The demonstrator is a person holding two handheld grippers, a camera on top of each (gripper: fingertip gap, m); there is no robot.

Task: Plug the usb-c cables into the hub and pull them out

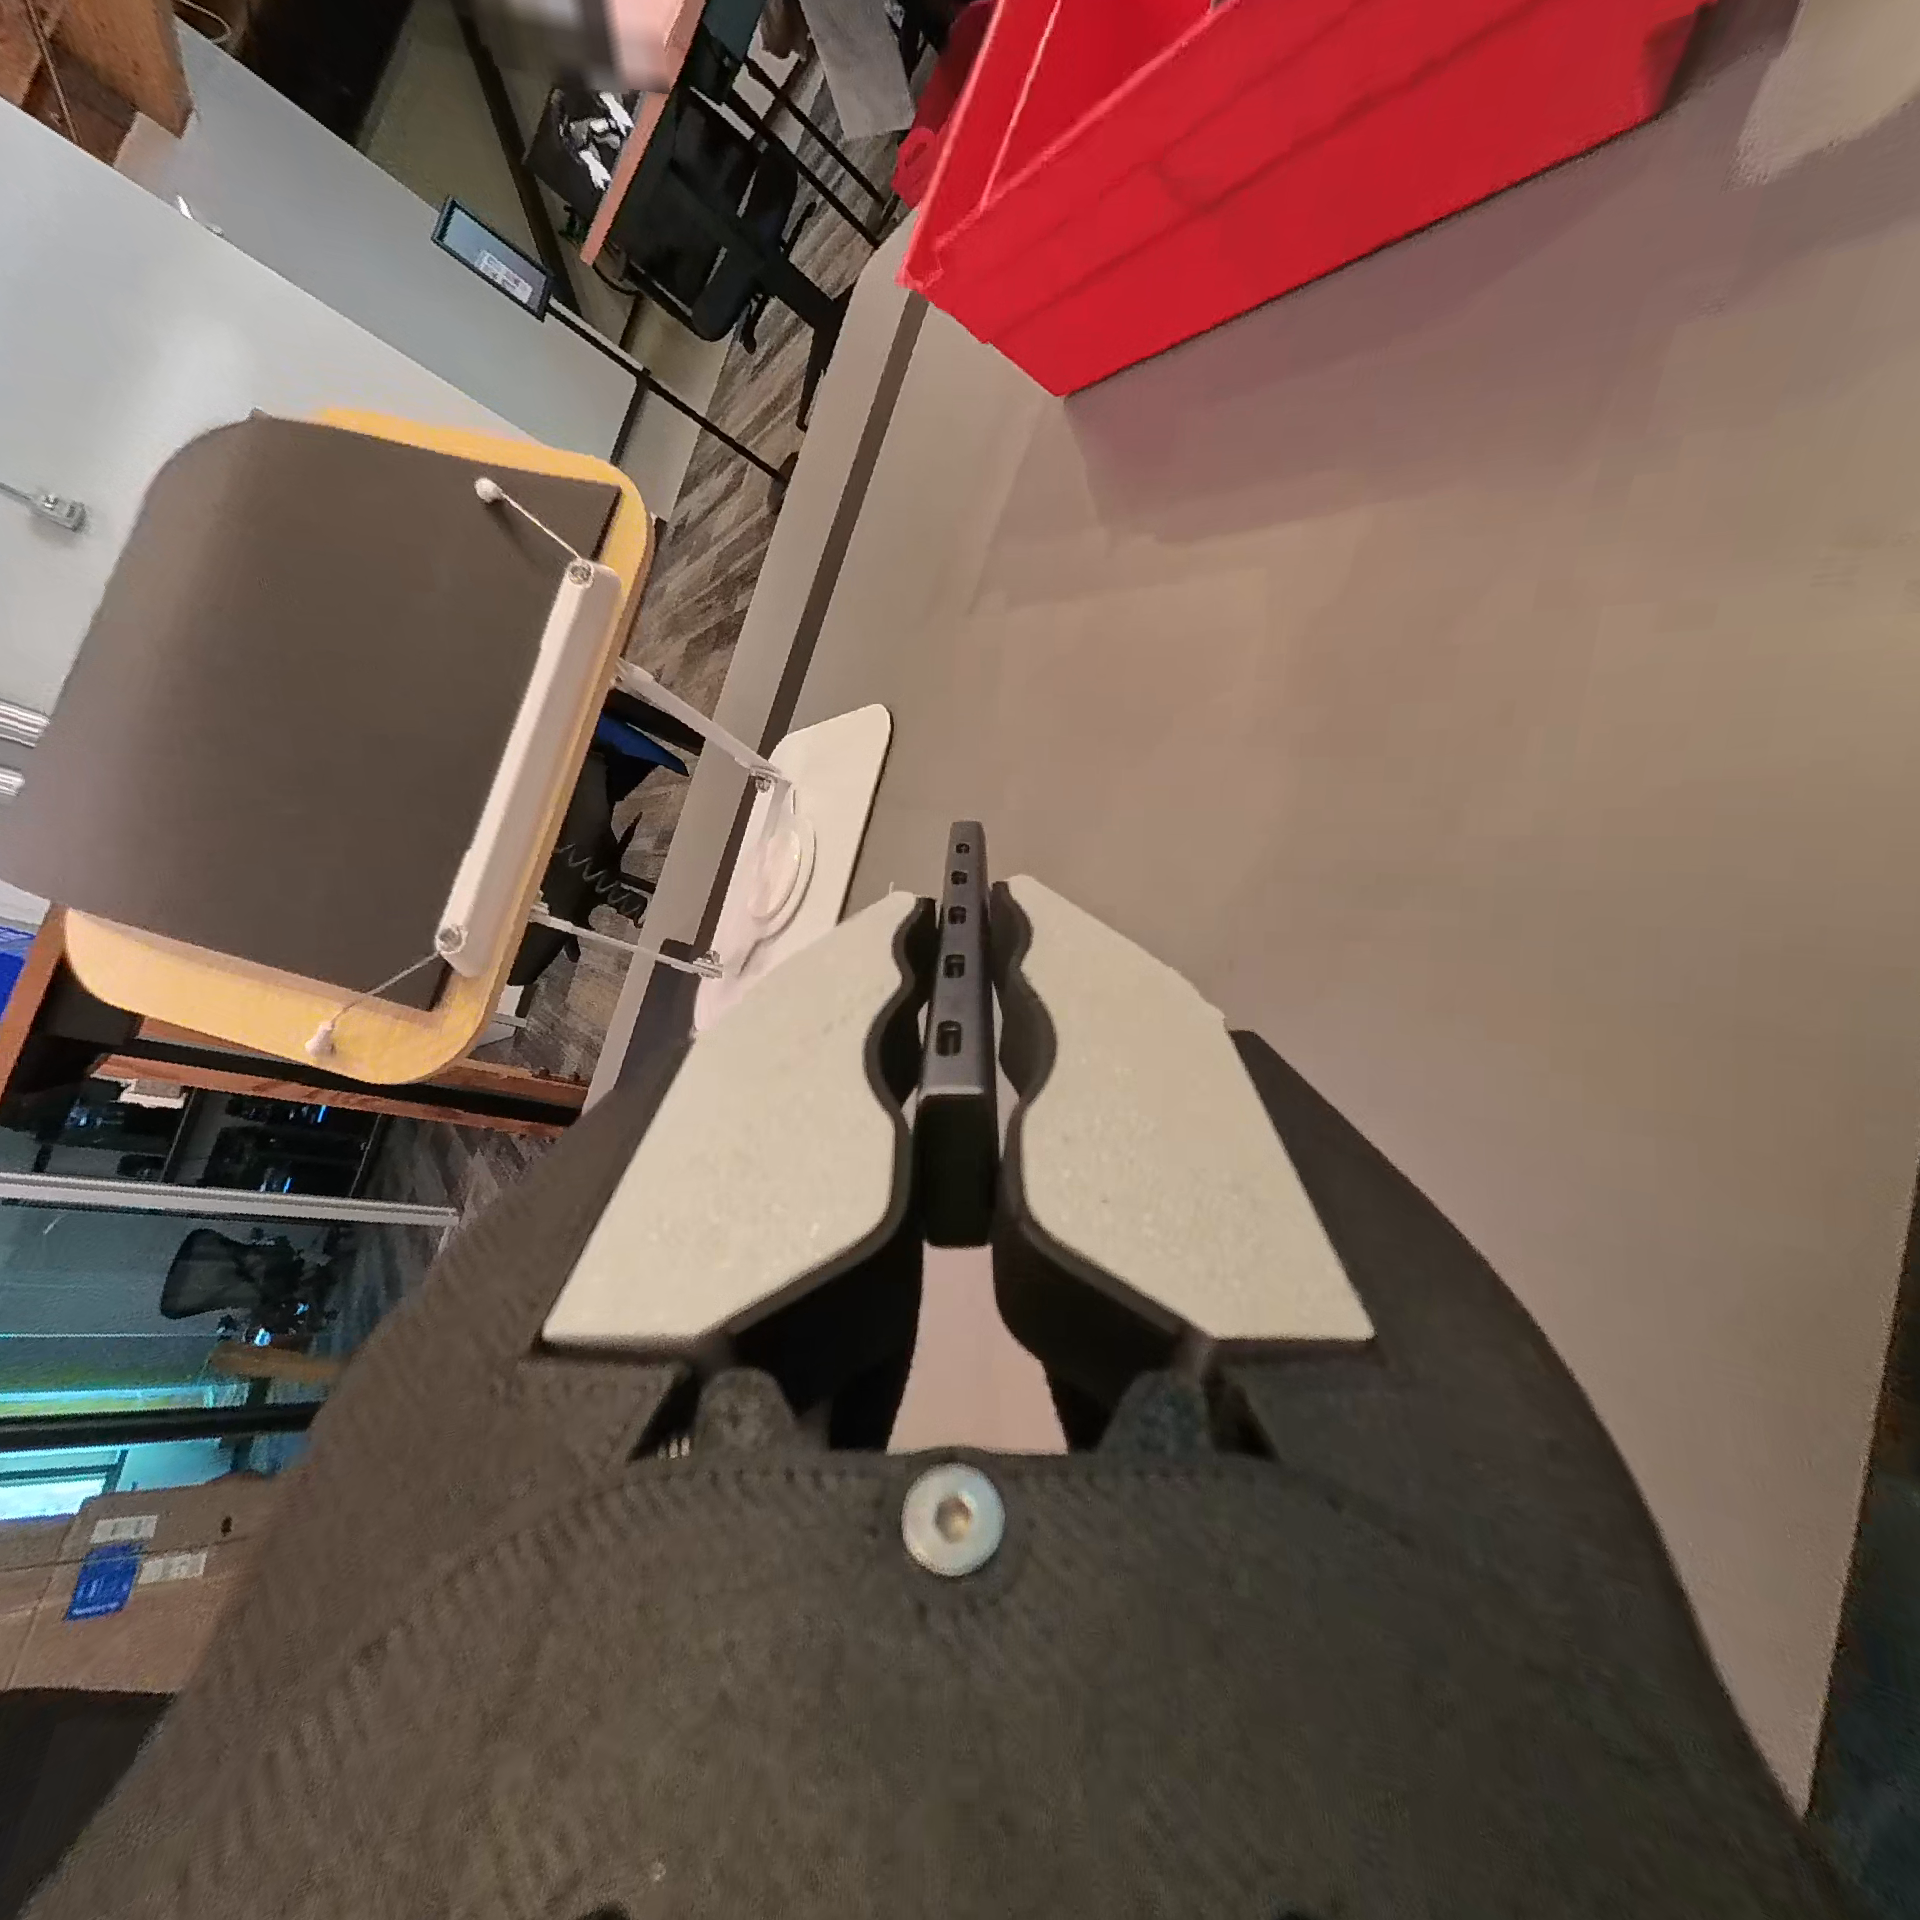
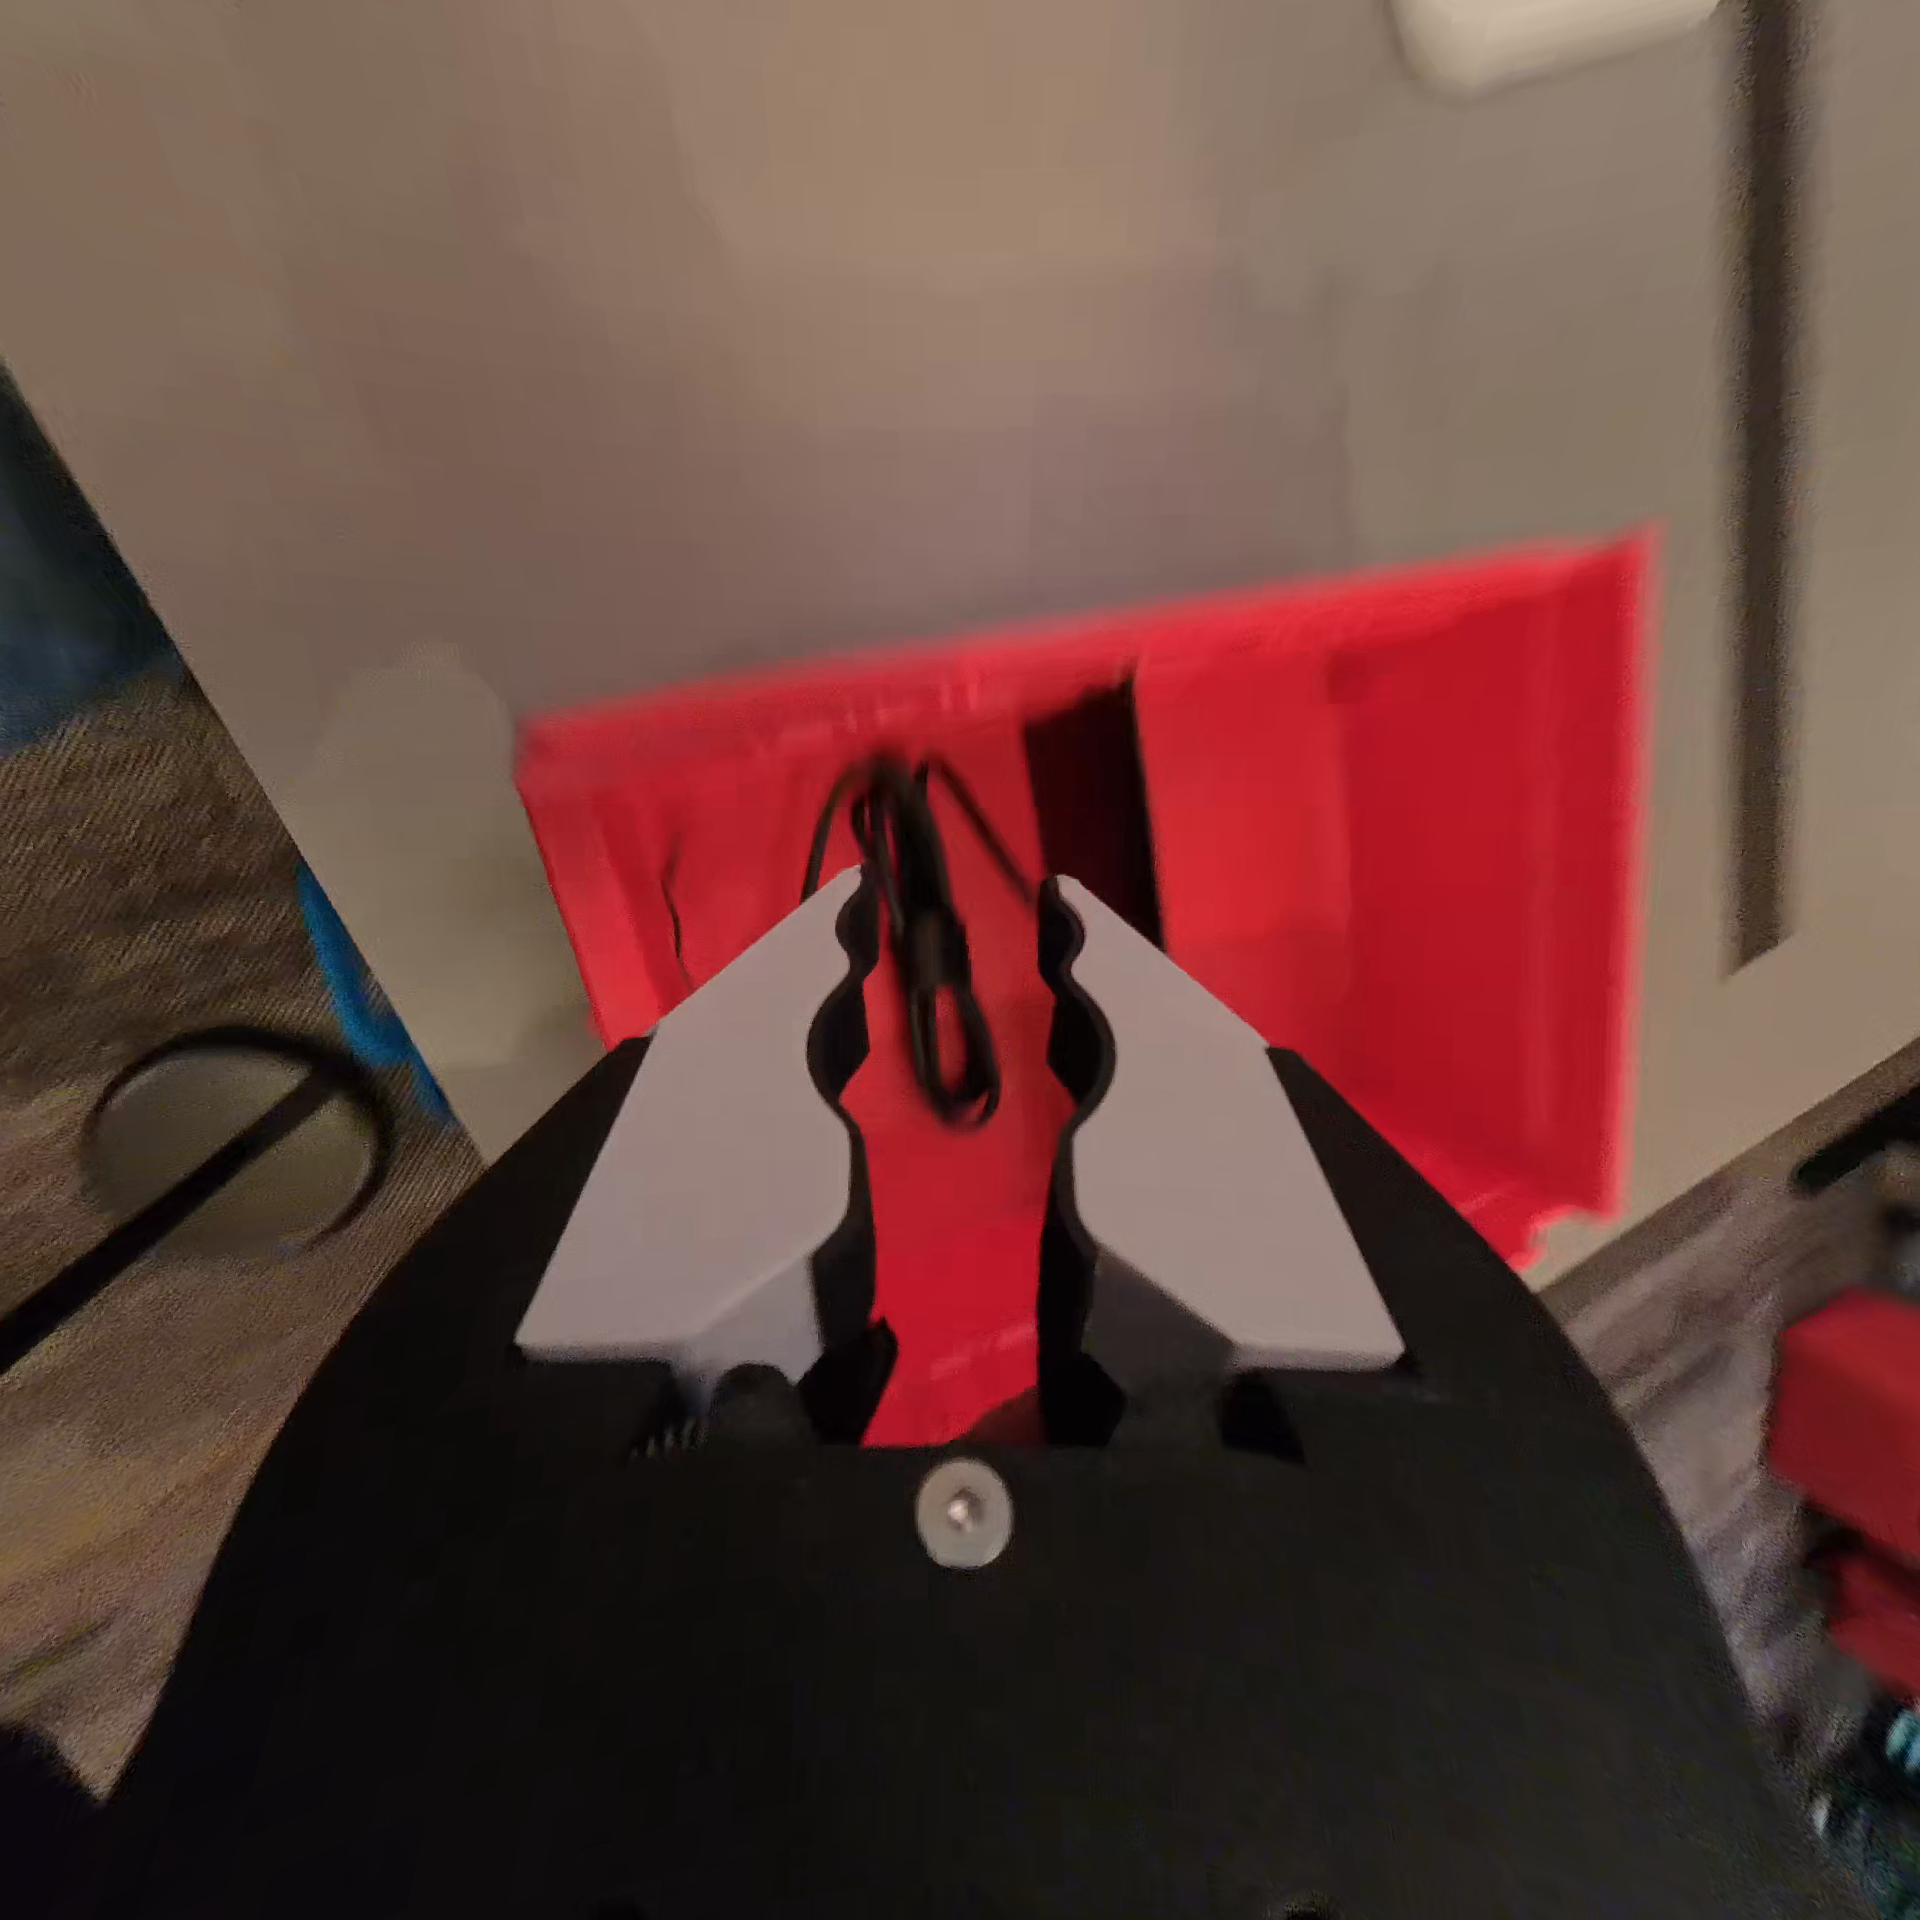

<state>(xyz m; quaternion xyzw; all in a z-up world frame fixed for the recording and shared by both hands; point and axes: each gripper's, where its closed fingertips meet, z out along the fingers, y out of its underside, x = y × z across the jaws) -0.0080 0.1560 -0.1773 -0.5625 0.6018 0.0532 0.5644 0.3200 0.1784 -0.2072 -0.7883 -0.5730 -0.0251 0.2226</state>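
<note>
Pinching the hub edge-on in our left claw, ports facing up, we hold it above the table. Our right claw hangs spread over the red bin, with the coiled cables just ahead between its tips. We should close on one plug, not the loops.

Office: desks, office chairs, carpet floor, cardboard boxes.

You have no writing you can read here; the small wall sign and the cardboard box stickers are too blurred.
</note>
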